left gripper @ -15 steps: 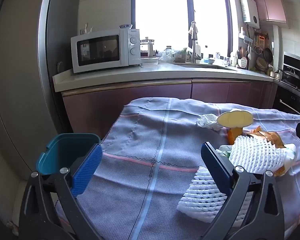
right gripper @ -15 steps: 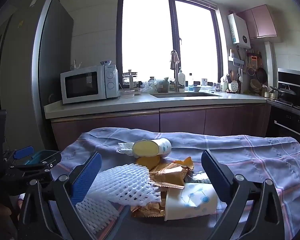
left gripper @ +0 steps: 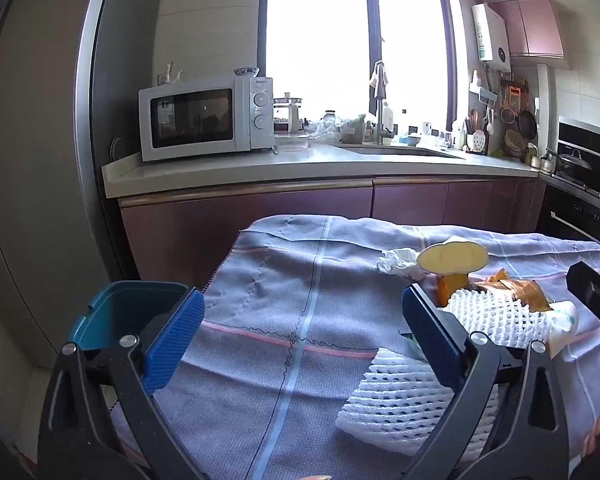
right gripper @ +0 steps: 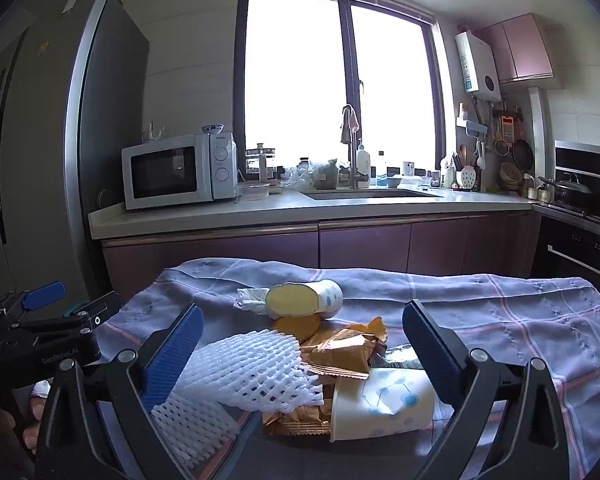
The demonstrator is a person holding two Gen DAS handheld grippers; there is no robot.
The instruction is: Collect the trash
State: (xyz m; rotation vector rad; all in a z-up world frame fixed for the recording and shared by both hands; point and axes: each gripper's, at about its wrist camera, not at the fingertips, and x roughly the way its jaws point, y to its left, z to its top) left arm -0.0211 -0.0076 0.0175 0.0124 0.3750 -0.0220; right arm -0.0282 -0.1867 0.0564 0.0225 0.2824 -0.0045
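Note:
A trash pile lies on the grey cloth-covered table (right gripper: 500, 320): two white foam nets (right gripper: 252, 368), gold wrappers (right gripper: 340, 352), a printed paper cup on its side (right gripper: 380, 408), a second tipped cup (right gripper: 300, 300) and a crumpled tissue (right gripper: 252, 298). My right gripper (right gripper: 303, 316) hangs open just before the pile, holding nothing. To the left of the pile, my left gripper (left gripper: 302, 304) stands open over bare cloth, its right finger in front of a flat foam net (left gripper: 400, 400). A teal bin (left gripper: 128, 308) stands off the table's left edge.
Behind the table runs a kitchen counter with a microwave (left gripper: 196, 120) and a sink (right gripper: 372, 194). A tall fridge (left gripper: 28, 160) stands at the left and an oven (right gripper: 580, 248) at the right. The other gripper's finger (left gripper: 592, 292) shows at the left wrist view's right edge.
The left wrist view has tipped up a little, so the table and pile sit lower in it and the right gripper shows more at the right edge. The right wrist view is almost unchanged.

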